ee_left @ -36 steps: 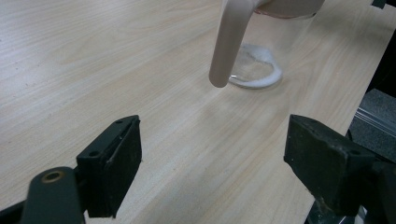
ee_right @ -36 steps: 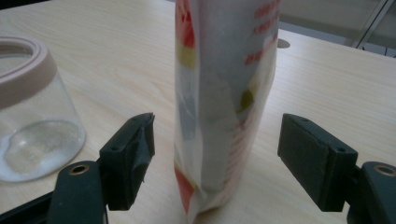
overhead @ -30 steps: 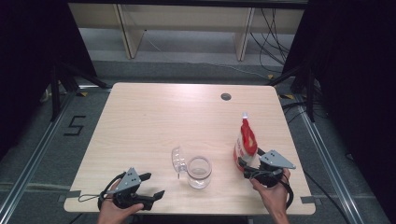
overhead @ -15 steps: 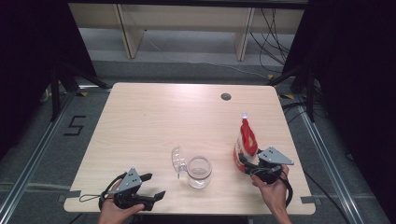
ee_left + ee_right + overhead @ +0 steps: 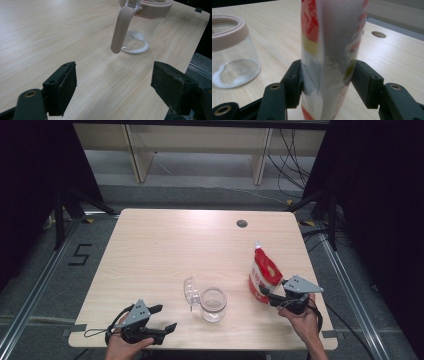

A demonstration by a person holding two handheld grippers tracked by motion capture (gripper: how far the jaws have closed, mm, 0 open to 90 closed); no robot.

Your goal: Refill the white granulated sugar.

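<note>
Left gripper (image 5: 162, 317): your left hand rests it at the near left edge of the table (image 5: 165, 245), jaws wide apart and holding nothing.
Jar (image 5: 213, 304): it stands upright, right of and a little beyond your left gripper, near the front edge; its clear lid (image 5: 190, 291) hangs open on the far left side, and the handle (image 5: 122, 28) faces the left gripper.
Pouch (image 5: 263, 275): the red and white bag stands upright, long axis vertical, right of the jar and well apart from it.
Right gripper (image 5: 270, 295): its jaws have just been closing, and now both pads (image 5: 294, 82) press the lower part of the pouch.
Key relation: the jar lies left of the held pouch, so your right hand is the nearer one for bringing it over.
Open room: the table is free on the far side and between pouch and jar; the right and near edges are close to your right hand.
</note>
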